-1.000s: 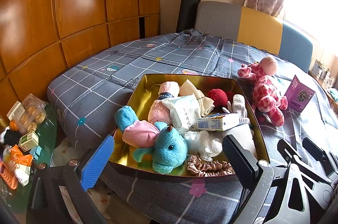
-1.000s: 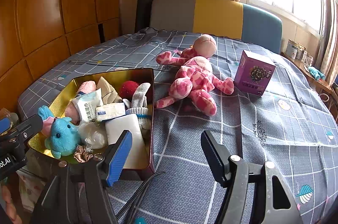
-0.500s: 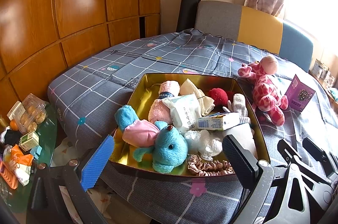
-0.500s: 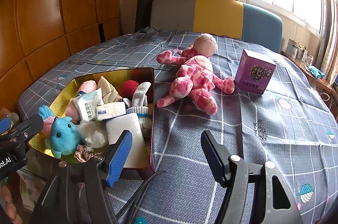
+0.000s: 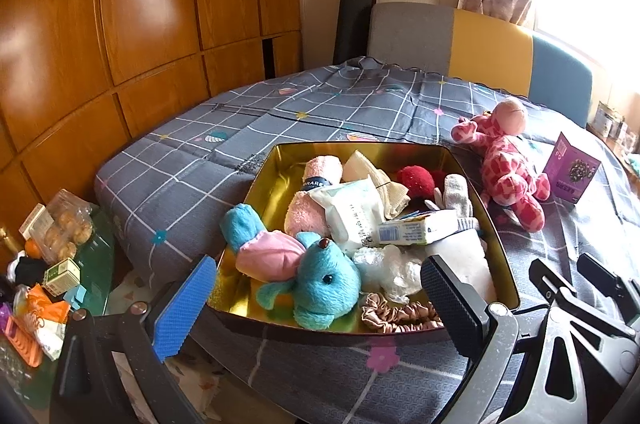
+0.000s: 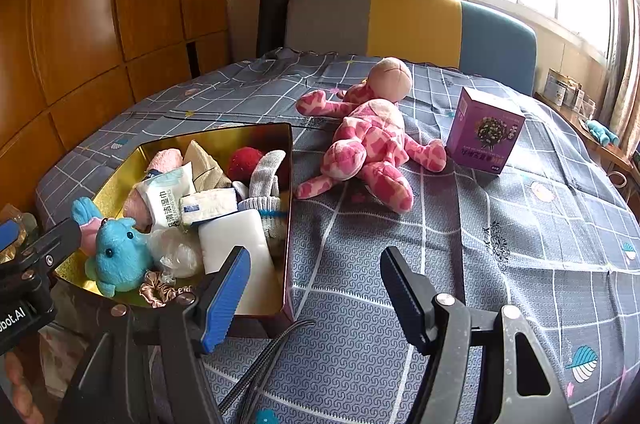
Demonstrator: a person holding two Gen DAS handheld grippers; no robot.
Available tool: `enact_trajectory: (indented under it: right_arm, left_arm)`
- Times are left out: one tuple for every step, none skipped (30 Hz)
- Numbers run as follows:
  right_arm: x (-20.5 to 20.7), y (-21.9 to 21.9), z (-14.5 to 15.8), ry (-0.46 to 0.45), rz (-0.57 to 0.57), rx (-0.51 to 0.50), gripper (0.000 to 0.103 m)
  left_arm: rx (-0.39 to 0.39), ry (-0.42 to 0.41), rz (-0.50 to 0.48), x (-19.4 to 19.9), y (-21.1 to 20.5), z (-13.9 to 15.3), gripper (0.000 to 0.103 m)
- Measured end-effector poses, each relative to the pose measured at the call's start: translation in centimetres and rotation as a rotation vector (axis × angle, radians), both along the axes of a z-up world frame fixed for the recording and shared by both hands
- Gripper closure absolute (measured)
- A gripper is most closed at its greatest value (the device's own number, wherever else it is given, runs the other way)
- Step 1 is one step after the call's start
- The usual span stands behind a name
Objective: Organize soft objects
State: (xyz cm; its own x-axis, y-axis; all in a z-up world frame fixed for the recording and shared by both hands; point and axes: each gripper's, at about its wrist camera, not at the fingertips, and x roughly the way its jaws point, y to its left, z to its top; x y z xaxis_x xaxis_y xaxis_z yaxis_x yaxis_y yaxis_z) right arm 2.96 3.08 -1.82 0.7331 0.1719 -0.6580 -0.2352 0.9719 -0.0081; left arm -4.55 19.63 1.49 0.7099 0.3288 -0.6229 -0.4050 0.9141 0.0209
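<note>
**Q:** Where does the tidying stand, on this grey checked bedspread (image 6: 500,236)?

**A:** Mostly done, by my reckoning. The gold tin (image 5: 264,192) already holds the blue plush (image 5: 320,276), a rolled pink towel (image 5: 316,188), a red pompom (image 5: 416,180), a grey mitten (image 5: 454,188), a silky scrunchie (image 5: 396,316), a wipes pack (image 5: 352,212) and a small tissue packet (image 5: 416,228). Left outside is the pink spotted plush (image 6: 372,148), which lies sprawled on the cover just beside the tin's right wall.

**Q:** And your two claws?

**A:** Both empty, jaws spread wide. My left gripper (image 5: 320,308) hovers at the tin's near edge, over the blue plush. My right gripper (image 6: 316,292) hangs above bare bedspread by the tin's near right corner, with the pink plush well ahead of it.

**Q:** The purple box (image 6: 484,132)?

**A:** It stands upright just beyond the pink plush's leg. It looks like stiff card, so I judge it no part of the soft sorting. One toy to fetch, as I see it.
</note>
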Motion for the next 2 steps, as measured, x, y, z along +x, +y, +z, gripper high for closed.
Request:
enact_trajectory:
  right_arm:
    - [0.06,-0.15,0.04,-0.002,-0.002,0.006,0.035]
    - [0.18,-0.39,0.13,-0.003,-0.004,0.014,0.035]
  left_arm:
    - [-0.005,0.004,-0.006,0.08,0.04,-0.03,0.001]
    - [-0.018,0.012,-0.016,0.23,0.12,-0.06,0.000]
